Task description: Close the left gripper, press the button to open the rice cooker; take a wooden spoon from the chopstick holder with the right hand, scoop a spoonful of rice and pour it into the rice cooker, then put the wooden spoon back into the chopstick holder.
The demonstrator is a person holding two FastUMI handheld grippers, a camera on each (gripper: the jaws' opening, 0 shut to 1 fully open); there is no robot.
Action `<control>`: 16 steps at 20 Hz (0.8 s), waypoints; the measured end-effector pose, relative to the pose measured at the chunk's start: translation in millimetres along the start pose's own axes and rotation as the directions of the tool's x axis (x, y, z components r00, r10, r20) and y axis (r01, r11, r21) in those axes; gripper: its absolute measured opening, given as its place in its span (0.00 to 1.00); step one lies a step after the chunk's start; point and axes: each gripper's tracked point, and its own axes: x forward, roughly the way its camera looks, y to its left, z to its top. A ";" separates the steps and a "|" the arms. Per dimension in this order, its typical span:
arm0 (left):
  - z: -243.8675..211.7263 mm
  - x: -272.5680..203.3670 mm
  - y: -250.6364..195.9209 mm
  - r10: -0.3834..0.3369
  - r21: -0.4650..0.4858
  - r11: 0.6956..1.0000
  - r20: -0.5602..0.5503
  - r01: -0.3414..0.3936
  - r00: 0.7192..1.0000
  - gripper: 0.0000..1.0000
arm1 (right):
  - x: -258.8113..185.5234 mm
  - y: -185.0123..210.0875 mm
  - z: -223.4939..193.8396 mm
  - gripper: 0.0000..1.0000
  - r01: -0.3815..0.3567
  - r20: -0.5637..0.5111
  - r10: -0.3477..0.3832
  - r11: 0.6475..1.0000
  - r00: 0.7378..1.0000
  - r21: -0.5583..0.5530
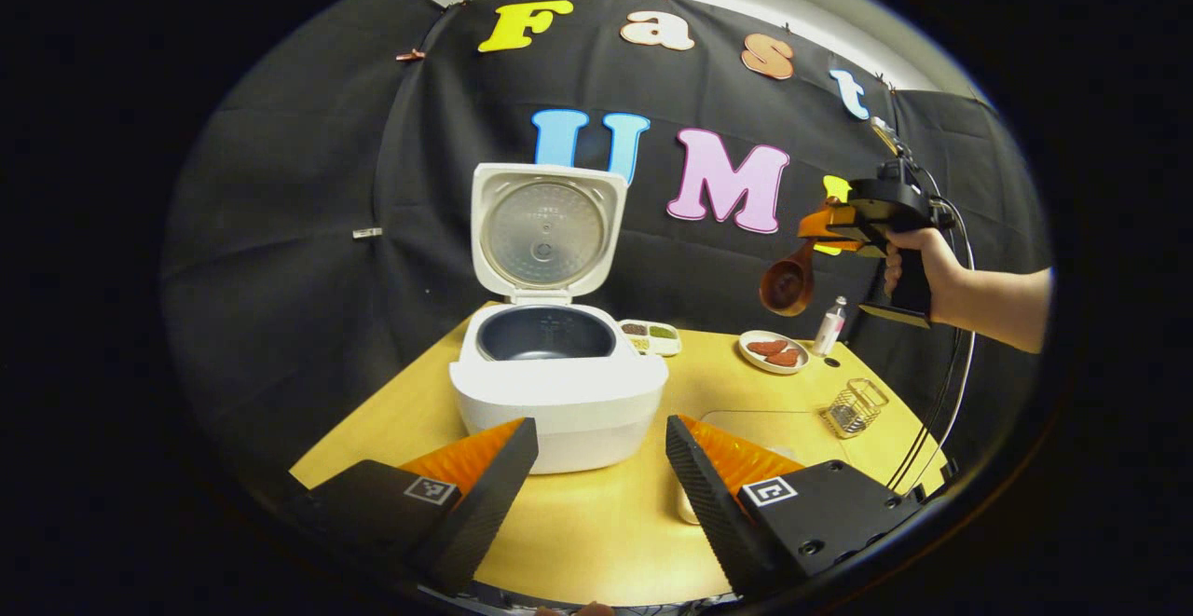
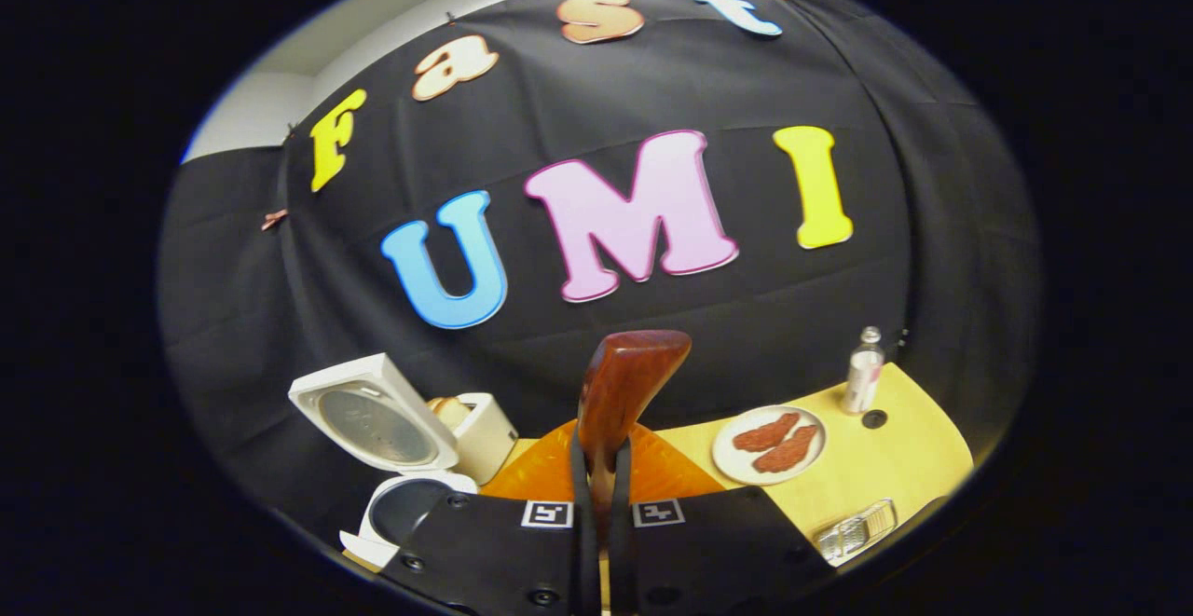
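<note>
The white rice cooker (image 1: 559, 392) stands open on the yellow table, its lid (image 1: 545, 234) upright and the dark inner pot (image 1: 545, 332) showing. My left gripper (image 1: 601, 425) is open just in front of it, holding nothing. High at the right, a hand holds my right gripper (image 1: 809, 225), which is shut on the handle of the wooden spoon (image 1: 788, 285). The spoon's bowl hangs down and looks empty. In the right gripper view the spoon (image 2: 620, 392) rises between the closed fingers of the right gripper (image 2: 601, 453), and the cooker (image 2: 401, 467) lies lower left. The wire chopstick holder (image 1: 856, 406) sits under the right gripper.
A plate of red pieces (image 1: 772, 351), a small bottle (image 1: 829, 325) and a divided dish (image 1: 652, 336) stand at the back of the table (image 1: 596, 532). A pale object (image 1: 685, 504) is mostly hidden behind my left gripper's finger. A cable hangs along the right edge.
</note>
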 end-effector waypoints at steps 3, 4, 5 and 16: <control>-0.5 3.8 -27.0 -0.017 0.027 0.999 -0.012 0.017 1.000 0.95 | -14.6 -65.7 3.1 0.08 0.082 0.002 -0.082 0.996 0.997 0.028; 0.5 5.4 -34.3 -0.023 0.034 0.999 -0.013 0.024 1.000 0.95 | -18.7 -82.4 3.0 0.08 0.098 0.002 -0.098 0.995 0.995 0.032; 0.5 7.1 -40.5 -0.029 0.035 0.999 -0.015 0.030 0.999 0.95 | -23.3 -98.7 3.5 0.08 0.116 0.003 -0.116 0.993 0.993 0.031; -3.6 17.9 -58.2 0.062 -0.013 0.998 -0.052 -0.063 0.997 0.96 | -54.5 -229.2 -37.3 0.08 0.247 -0.078 -0.242 0.968 0.967 0.054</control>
